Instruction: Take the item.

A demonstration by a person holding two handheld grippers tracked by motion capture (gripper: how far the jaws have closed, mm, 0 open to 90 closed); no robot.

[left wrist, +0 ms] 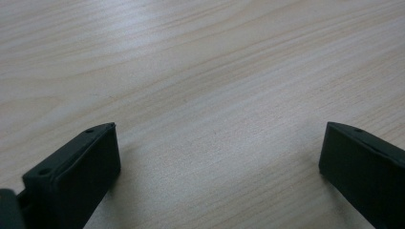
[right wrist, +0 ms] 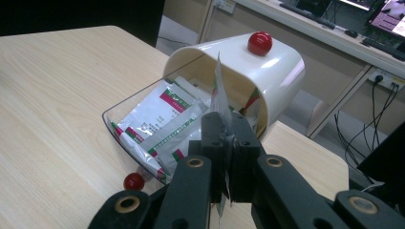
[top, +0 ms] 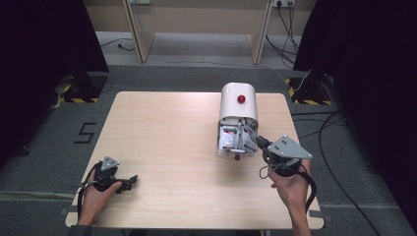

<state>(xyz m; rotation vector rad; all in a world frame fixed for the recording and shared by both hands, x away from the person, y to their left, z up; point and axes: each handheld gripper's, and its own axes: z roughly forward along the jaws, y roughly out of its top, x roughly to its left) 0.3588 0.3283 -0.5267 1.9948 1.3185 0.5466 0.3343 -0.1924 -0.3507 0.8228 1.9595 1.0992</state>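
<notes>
- Right gripper [right wrist: 228,157]: jaws pressed together on a thin silvery foil sachet [right wrist: 220,95], held edge-on & roughly upright; sachet's upper part rises above the jaw tips in front of the container mouth; in the high view the right gripper [top: 259,141] sits at the container's open front end, w/ the grey three-cornered plate [top: 289,147] on top & the person's right hand [top: 291,184] below it
- White rounded plastic container w/ a red ball knob on top [top: 238,102]: stands right of centre on the light wood-grain table [top: 167,132], towards the far edge; its clear drawer-like tray [right wrist: 114,125] is pulled out towards the person
- Tray contents: several flat white sachets w/ red & green print [right wrist: 157,119], lying stacked & overlapping at a slant; some reach back under the white hood; exact count can't be told
- Small red ball knob [right wrist: 133,181] at the tray's front wall, low, just above the tabletop; seen also in the high view [top: 237,158]
- Left gripper [top: 129,181]: near the table's front left corner, well apart from the container; held in the person's left hand [top: 96,196]; points to the right along the tabletop
- Left gripper view: left gripper's [left wrist: 217,157] two black jaws spread wide, nothing between them; bare wood beneath
- Black cables trail from both grippers; floor beyond the table is grey carpet [top: 196,76]
</notes>
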